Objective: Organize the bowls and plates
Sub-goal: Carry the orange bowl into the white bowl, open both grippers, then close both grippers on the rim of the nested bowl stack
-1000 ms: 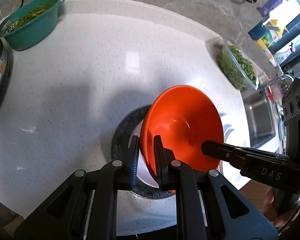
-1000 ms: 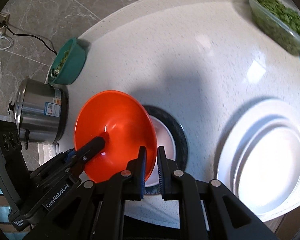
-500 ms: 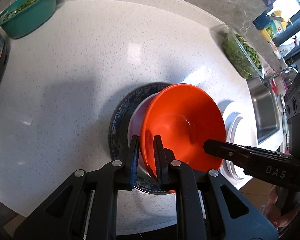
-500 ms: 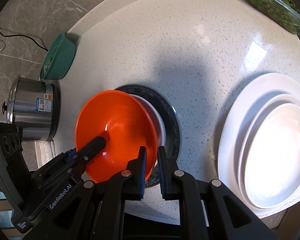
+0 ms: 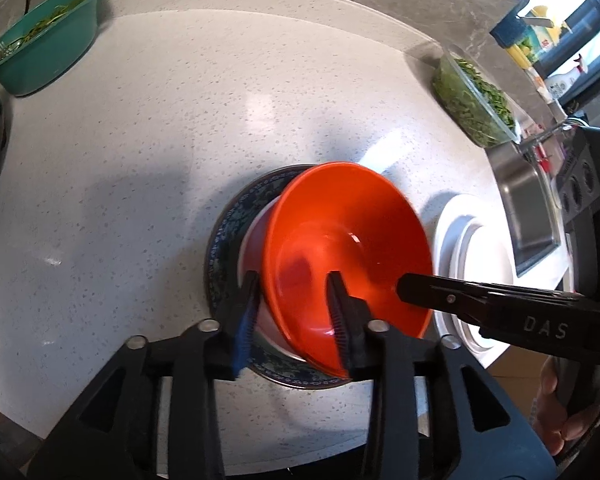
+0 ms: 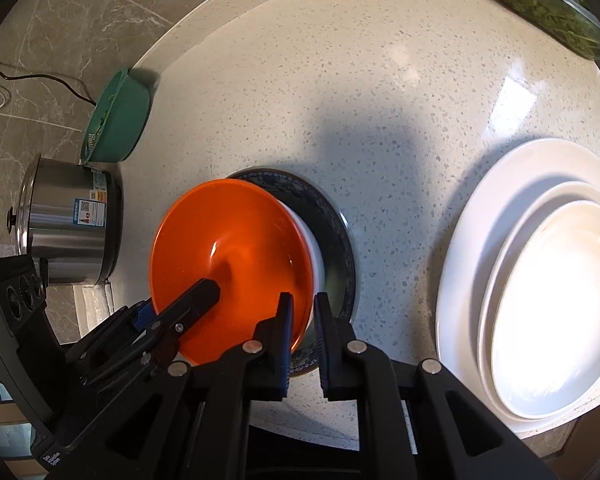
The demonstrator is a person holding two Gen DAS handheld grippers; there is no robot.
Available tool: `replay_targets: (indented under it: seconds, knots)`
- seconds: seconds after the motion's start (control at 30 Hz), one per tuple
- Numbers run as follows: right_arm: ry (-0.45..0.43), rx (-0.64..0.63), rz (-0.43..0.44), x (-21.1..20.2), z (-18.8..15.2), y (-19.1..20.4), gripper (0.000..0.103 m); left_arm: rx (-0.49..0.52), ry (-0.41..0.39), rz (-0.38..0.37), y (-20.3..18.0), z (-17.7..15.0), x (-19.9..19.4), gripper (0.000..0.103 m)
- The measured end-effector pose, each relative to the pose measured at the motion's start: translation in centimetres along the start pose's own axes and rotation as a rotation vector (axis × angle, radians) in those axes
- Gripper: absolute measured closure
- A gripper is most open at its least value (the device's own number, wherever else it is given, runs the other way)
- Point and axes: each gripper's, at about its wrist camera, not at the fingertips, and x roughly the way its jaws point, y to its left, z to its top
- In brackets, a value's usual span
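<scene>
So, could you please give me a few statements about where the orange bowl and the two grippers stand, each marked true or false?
1. The orange bowl sits over a white bowl on the dark patterned plate. True.
2. The right gripper is wide open and clear of the bowl. False: its jaws are shut on the orange bowl's rim.
3. The left gripper has its jaws apart, with the bowl's rim between them. True; they are opening.
4. The white plates are stacked under the orange bowl. False: they lie apart, beside the dark plate.
5. The green colander stands on the white plates. False: it is at the counter's far edge.
</scene>
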Motion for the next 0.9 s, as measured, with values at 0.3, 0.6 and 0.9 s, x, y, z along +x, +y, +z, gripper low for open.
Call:
replay_targets:
  seconds: [0.3, 0.6, 0.9]
  knots:
    - [-0.008, -0.001, -0.013, -0.5, 0.3, -0.3, 0.091, 0.008, -0.072, 0.056, 0.4, 0.5, -2.0, 0.044]
    - [-0.031, -0.007, -0.047, -1.5, 0.4, -0.1, 0.086, -0.075, -0.107, 0.066, 3.4, 0.4, -3.6, 0.044]
    - [-0.073, 0.009, -0.088, -2.5, 0.7, -1.1, 0.061, -0.194, -0.080, 0.097, 8.0, 0.2, -3.3, 0.044]
